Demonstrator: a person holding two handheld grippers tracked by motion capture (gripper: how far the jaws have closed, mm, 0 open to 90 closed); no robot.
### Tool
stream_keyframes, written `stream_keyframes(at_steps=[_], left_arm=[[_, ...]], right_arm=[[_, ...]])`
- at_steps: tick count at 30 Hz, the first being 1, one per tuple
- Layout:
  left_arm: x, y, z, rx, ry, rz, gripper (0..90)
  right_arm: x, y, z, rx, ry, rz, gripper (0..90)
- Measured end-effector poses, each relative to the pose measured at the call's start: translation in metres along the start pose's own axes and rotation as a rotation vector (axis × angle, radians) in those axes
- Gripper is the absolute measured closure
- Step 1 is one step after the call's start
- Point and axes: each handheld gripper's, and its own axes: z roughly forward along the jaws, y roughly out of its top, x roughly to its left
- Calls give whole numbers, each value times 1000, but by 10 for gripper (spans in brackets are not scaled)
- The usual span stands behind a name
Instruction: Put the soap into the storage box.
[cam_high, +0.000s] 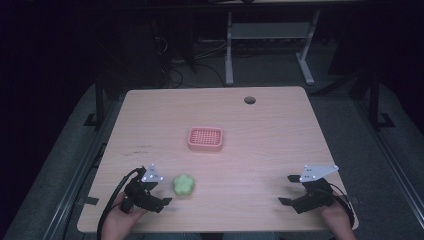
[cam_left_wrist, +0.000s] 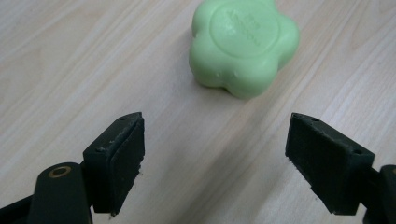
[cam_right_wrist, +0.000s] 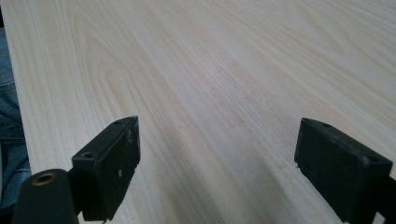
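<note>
The left gripper (cam_left_wrist: 215, 154) holds its jaws wide apart over the bare surface (cam_left_wrist: 70, 70), with nothing between them. Just ahead of the jaws, not touching either, lies a green flower-shaped soap (cam_left_wrist: 243, 45), flat on its broad face with its embossed top up; it is roundish, with no clear long axis. In the high view the soap (cam_high: 183, 185) sits just right of the left gripper (cam_high: 161, 192). Farther off, mid-surface, a pink soap dish (cam_high: 205, 139) stands empty. The right gripper (cam_high: 289, 190) rests near the right edge, jaws apart.
</note>
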Motion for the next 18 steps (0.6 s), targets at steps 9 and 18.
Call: stream_keyframes(at_steps=[9, 18], left_arm=[[-2, 11, 0, 31, -17, 18, 198], [-6, 28, 4, 66, -30, 45, 197]], right_arm=[[0, 0, -1, -4, 1, 8, 138], [0, -1, 0, -4, 2, 3, 138]])
